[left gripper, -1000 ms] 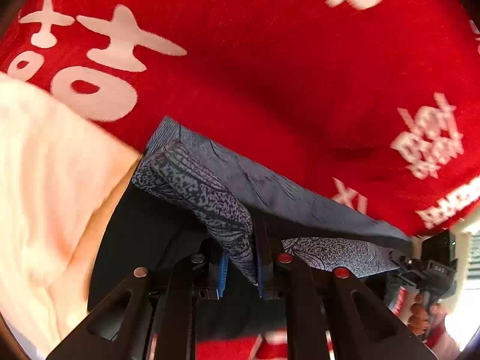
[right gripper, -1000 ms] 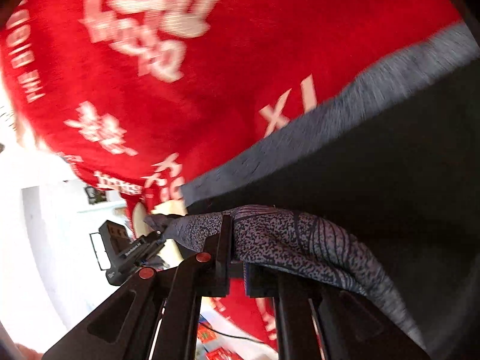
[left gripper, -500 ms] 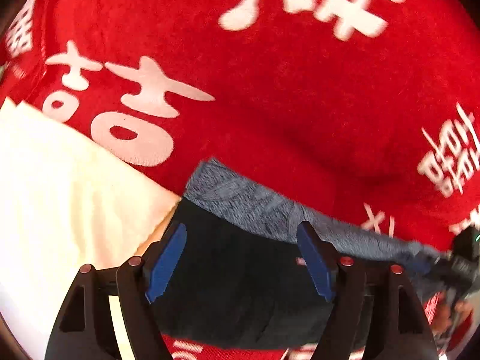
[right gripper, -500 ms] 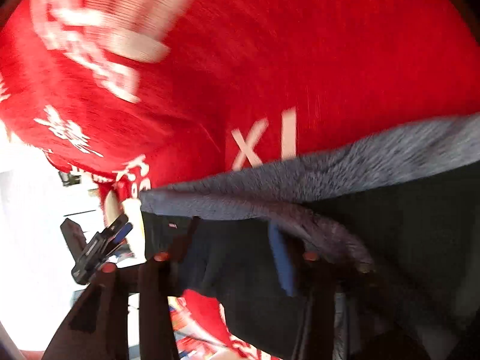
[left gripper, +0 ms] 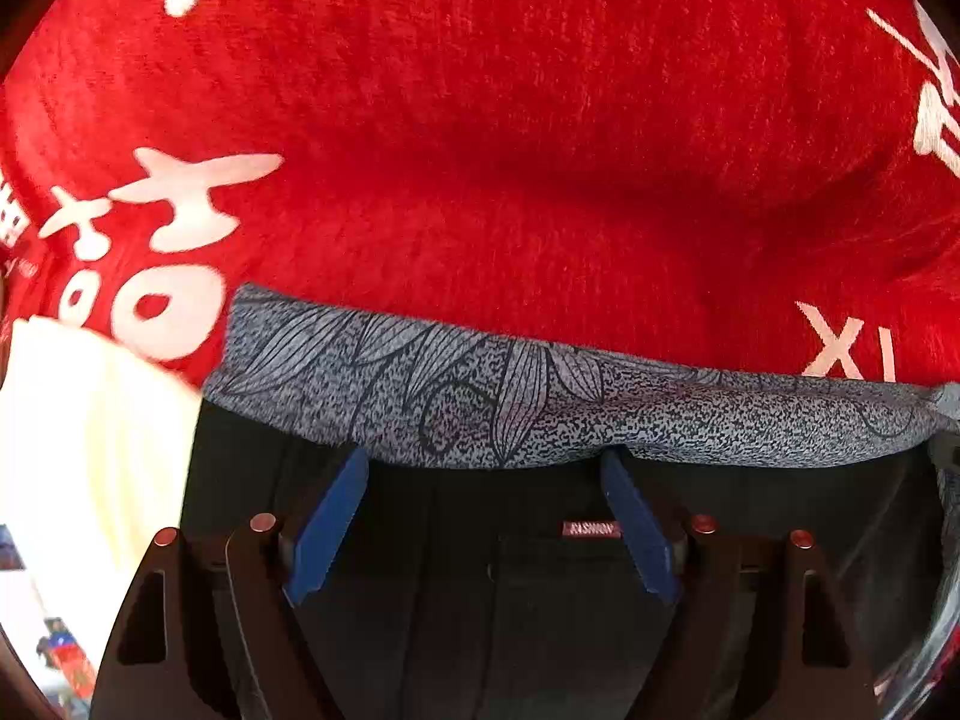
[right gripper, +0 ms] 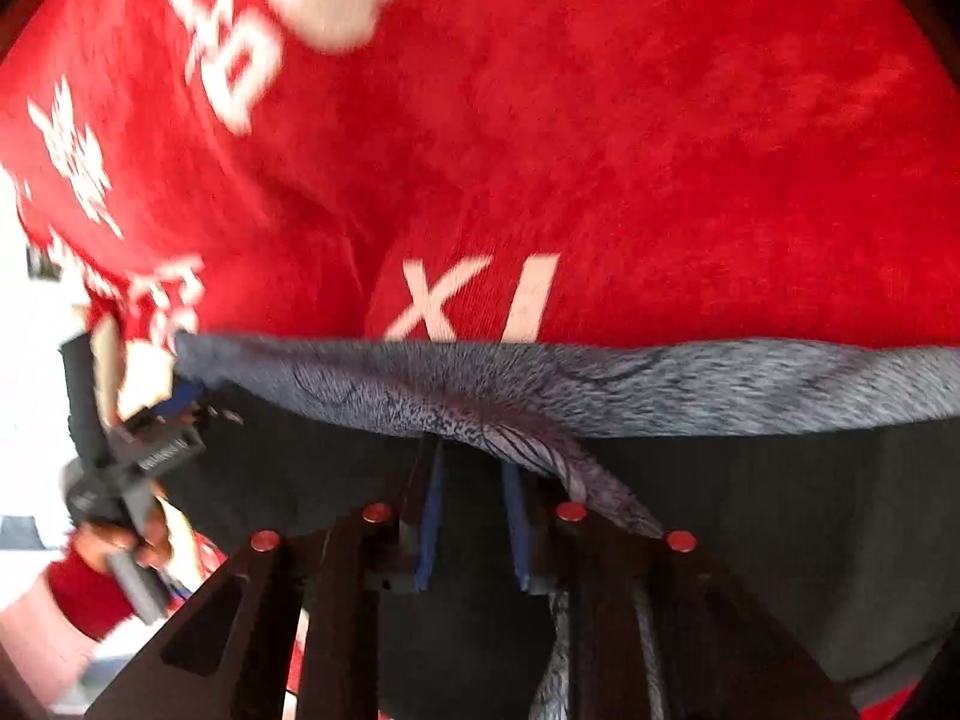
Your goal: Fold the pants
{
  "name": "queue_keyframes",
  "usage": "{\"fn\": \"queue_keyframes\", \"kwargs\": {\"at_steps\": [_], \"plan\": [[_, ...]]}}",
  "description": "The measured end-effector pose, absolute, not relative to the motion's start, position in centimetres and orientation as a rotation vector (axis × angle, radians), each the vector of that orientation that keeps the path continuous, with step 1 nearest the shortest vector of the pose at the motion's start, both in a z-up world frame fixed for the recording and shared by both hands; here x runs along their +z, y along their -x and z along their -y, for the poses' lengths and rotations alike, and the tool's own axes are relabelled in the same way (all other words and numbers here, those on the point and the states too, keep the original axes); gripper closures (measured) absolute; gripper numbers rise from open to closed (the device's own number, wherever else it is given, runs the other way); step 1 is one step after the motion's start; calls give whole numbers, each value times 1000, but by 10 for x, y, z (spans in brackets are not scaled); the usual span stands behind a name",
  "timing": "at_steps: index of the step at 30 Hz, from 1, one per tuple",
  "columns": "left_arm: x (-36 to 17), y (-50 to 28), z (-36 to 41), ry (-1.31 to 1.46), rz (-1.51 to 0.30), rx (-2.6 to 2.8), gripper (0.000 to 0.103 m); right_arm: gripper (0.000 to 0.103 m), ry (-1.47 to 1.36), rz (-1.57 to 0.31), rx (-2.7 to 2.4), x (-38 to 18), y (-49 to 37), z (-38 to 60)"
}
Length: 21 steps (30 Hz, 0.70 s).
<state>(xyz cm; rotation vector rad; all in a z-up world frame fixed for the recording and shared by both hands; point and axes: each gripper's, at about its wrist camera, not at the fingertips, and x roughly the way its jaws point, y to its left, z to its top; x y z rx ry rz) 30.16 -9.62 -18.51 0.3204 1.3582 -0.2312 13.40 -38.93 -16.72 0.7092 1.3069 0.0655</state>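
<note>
While pants (left gripper: pixel 540 408) are lying flat on red blanket (left gripper: pixel 510 150), left hand-held gripper (left gripper: pixel 486 468) is hovering w/ jaws wide, holding nothing; right hand-held gripper (right gripper: pixel 471 462) is gaping narrowly, grey patterned hem draping over one finger.

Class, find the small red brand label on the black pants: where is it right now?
In the left wrist view, the label sits low and centre-right on the black pants, just below the grey patterned waistband, beside one blue finger of the open left gripper.

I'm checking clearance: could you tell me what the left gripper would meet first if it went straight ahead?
Probably the grey patterned band of the pants, just beyond the open left gripper; depth is unclear.
</note>
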Motion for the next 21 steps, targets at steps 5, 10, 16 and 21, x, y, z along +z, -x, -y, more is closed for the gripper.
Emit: {"fn": "queue_keyframes", "kwargs": {"at_steps": [5, 10, 16, 21], "plan": [[-149, -247, 139, -302, -1359, -425, 22, 49, -840, -1184, 68, -128, -72, 413], [-147, -157, 213, -368, -1395, -677, 22, 49, -910, -1168, -55, -116, 32, 439], [-161, -67, 257, -346, -1491, -888, 22, 49, -1012, -1182, -282, -115, 181, 436], [-175, -30, 269, -327, -1555, -954, 22, 49, -1190, -1143, -416, -144, 289, 405]]}}
